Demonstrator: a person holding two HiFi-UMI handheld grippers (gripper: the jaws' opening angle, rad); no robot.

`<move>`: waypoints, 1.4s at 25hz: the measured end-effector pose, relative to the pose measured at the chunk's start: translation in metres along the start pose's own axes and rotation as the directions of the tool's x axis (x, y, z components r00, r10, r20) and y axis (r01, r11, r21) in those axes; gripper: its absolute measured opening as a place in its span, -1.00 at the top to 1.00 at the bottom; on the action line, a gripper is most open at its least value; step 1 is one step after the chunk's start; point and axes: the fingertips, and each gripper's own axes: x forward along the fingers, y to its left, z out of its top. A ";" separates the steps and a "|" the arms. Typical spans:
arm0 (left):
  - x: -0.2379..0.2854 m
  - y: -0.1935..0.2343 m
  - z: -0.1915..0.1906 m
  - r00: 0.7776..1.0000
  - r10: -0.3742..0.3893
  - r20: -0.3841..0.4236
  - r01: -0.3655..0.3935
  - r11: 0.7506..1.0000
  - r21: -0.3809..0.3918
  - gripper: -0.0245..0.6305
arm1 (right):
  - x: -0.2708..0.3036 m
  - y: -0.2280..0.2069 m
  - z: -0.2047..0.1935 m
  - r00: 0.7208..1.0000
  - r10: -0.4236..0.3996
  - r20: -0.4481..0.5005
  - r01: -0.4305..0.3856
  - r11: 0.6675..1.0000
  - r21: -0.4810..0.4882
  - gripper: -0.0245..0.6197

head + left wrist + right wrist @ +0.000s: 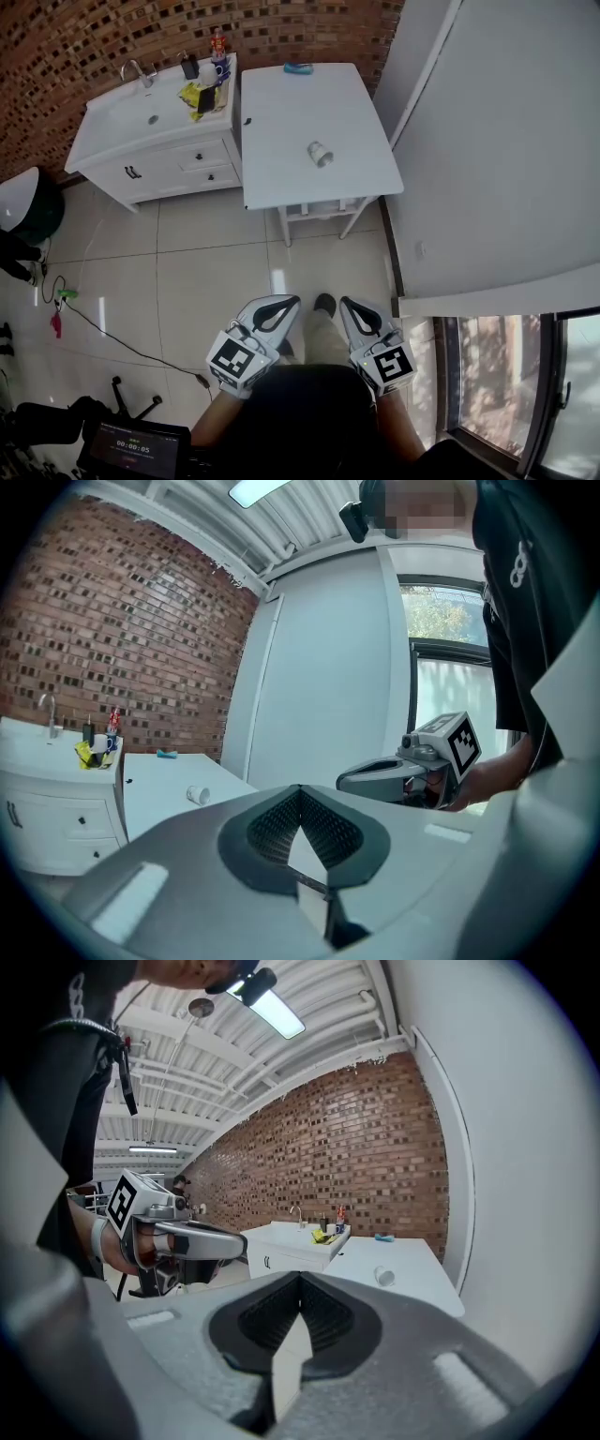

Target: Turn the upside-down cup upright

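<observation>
Cup point(320, 153) on white table point(281, 108) beside vanity point(117, 120), brick wall point(84, 37) behind

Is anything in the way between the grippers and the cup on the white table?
Nothing visible is. Only tiled floor lies between the left gripper, the right gripper and the white table. The cup sits alone on an open part of the tabletop. Both grippers are shut and empty.
</observation>
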 end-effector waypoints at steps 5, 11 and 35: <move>0.033 0.015 0.005 1.000 0.017 -0.014 -0.016 1.000 0.025 0.88 | 0.014 -0.037 0.000 1.000 0.006 0.002 -0.006 1.000 0.014 0.95; 0.068 0.031 0.019 0.999 0.039 -0.006 -0.039 0.999 0.004 0.88 | 0.033 -0.088 -0.004 0.999 -0.018 -0.028 0.019 0.999 0.040 0.95; 0.159 0.089 0.051 0.997 0.069 -0.038 -0.069 0.997 0.017 0.88 | 0.084 -0.203 0.018 1.000 0.012 -0.027 -0.011 0.999 0.044 0.95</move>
